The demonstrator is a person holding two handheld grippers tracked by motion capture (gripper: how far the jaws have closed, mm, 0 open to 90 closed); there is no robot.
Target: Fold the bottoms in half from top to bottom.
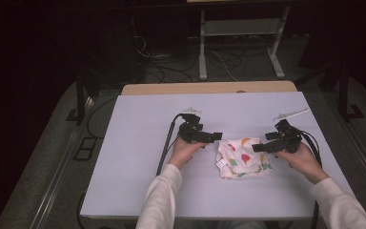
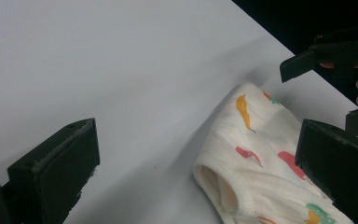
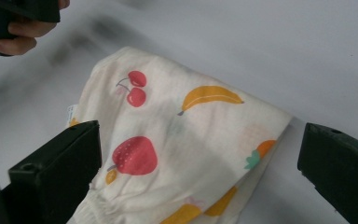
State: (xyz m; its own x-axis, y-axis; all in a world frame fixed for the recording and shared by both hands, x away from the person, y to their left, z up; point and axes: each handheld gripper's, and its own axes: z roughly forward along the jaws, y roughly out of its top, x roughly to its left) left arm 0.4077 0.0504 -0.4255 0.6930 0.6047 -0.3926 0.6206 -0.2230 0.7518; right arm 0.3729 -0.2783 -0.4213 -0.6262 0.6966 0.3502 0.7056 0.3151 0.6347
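Meanwhile, a folded cream cotton garment with a fruit print (image 1: pixel 242 158) lay on the white table (image 1: pixel 138 157), between the wide-open left gripper (image 1: pixel 214 137) and wide-open right gripper (image 1: pixel 263 143).

text: none legible | cloth (image 3: pixel 177 140): fruit print only, no words | small white tag (image 1: pixel 222 163) on cloth edge: too small to read

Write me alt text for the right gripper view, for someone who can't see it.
A folded cream cloth printed with cherries, a strawberry and bananas lies on a white table, framed between the open black jaws of the right gripper. At the top left corner, a hand holds the left gripper.
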